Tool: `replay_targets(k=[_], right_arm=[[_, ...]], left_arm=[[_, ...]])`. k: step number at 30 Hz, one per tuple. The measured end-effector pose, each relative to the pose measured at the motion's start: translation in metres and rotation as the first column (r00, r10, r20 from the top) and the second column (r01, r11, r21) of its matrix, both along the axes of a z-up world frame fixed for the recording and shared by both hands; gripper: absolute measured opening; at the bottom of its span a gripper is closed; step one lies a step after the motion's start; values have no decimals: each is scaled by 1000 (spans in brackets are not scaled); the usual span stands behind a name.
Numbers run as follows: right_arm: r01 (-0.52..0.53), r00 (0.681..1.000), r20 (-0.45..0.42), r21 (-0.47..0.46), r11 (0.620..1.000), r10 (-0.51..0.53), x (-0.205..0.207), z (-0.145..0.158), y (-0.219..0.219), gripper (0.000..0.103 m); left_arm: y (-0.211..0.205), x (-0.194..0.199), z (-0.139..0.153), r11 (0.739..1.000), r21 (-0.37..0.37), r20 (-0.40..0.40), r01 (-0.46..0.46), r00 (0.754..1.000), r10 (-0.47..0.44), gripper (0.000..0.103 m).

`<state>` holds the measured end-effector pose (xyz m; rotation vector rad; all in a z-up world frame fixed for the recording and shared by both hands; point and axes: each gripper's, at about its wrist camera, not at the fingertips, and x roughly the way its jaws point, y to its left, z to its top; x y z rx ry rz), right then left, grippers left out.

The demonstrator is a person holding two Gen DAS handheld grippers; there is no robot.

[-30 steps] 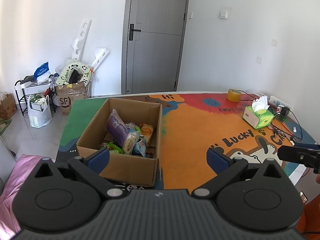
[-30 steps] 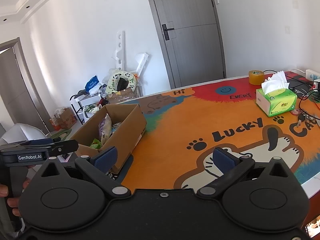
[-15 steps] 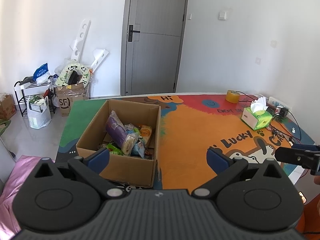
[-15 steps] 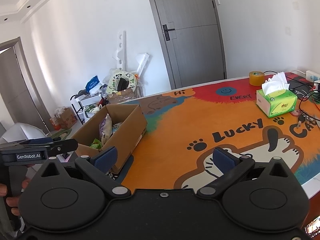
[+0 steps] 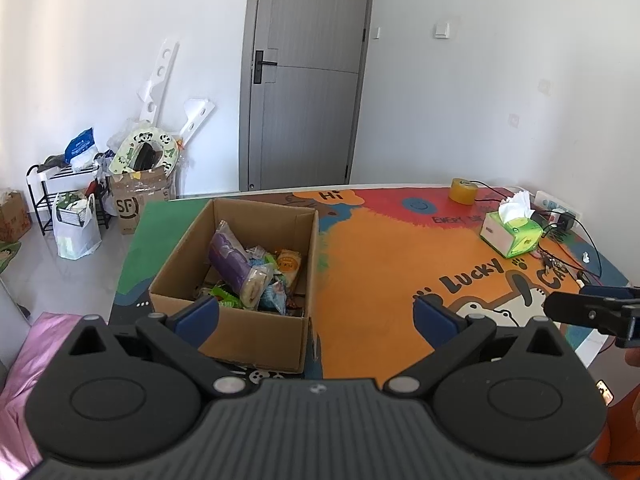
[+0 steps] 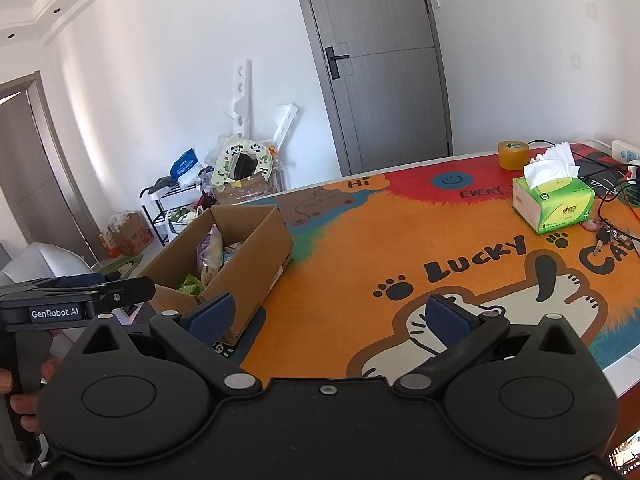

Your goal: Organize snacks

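Ahead and slightly left of the left gripper point(image 5: 316, 314), whose jaws stand wide apart and empty, the cardboard box point(image 5: 244, 328) of snacks point(image 5: 248, 276) sits on the table point(image 5: 392, 264), farther from the equally spread right gripper point(image 6: 328, 312).

Bright, even daylight; sharp focus, fisheye bending at the edges.

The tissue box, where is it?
In the right wrist view, the green tissue box sits far right on the colourful table mat, just in front of the tape roll and beside the keys.
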<state>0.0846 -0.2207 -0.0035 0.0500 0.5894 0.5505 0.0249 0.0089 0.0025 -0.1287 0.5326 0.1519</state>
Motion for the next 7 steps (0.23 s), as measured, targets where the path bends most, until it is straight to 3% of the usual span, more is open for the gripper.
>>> replay_targets(k=[7], right_arm=[[-3,1000,2,-4,1000,3,0,-2,0,103]], left_arm=[[0,0,1,1000,-1,2,3,1000,-3,103]])
